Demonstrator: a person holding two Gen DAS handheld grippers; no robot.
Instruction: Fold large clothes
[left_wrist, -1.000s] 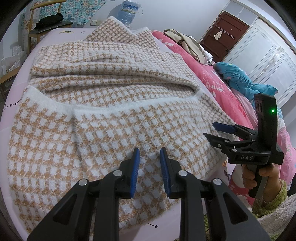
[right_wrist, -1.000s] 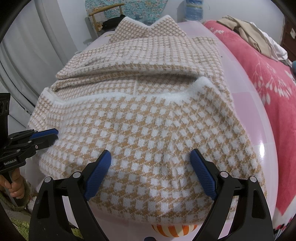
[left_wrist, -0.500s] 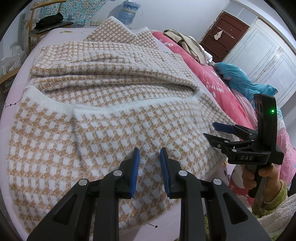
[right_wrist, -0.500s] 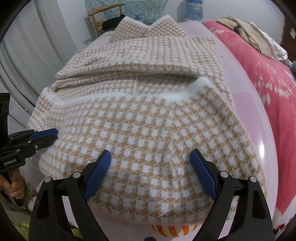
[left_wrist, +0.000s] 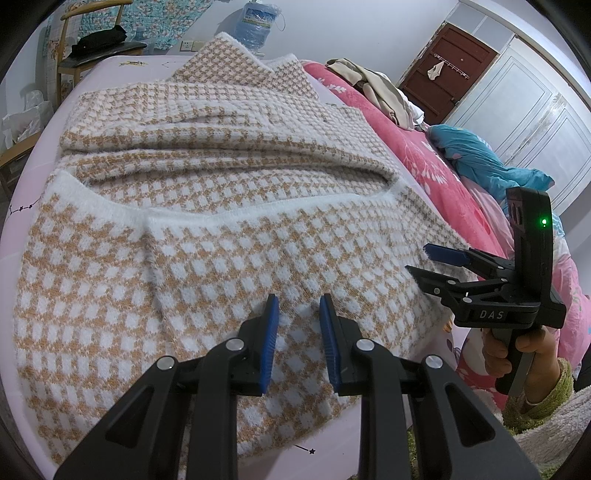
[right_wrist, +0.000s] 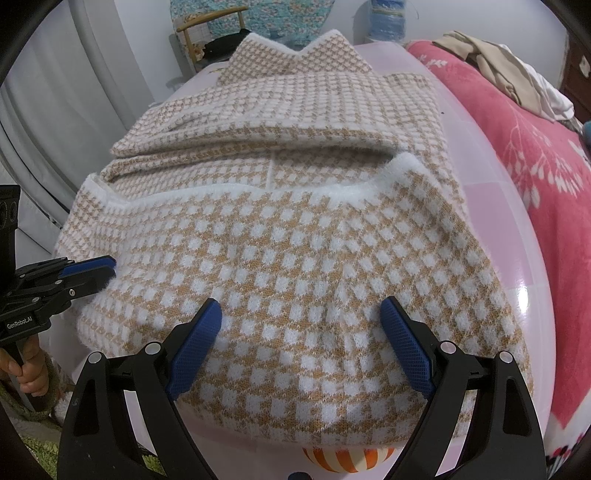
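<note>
Fuzzy tan-and-white checked knit garment (left_wrist: 229, 236) lies spread on the pink bed (left_wrist: 22, 206), its length running away from both hands. From the left wrist, the left gripper (left_wrist: 295, 332), pads narrowly parted and empty, hovers over the near hem. From the right wrist, the right gripper (right_wrist: 301, 347) gapes wide, empty, straddling that same hem.

- A bed with a pale pink sheet (left_wrist: 110, 70) fills the room's middle.
- A red floral blanket (left_wrist: 406, 147) lies along its right side, with a blue quilt (left_wrist: 480, 162) and beige clothes (left_wrist: 373, 88) on it.
- A wooden chair (left_wrist: 96, 48) and a water bottle (left_wrist: 258, 22) stand by the pale far wall.
- A dark brown door (left_wrist: 454, 62) adjoins white wardrobes (left_wrist: 535, 110).
- Grey curtain (right_wrist: 55, 110) at left.
</note>
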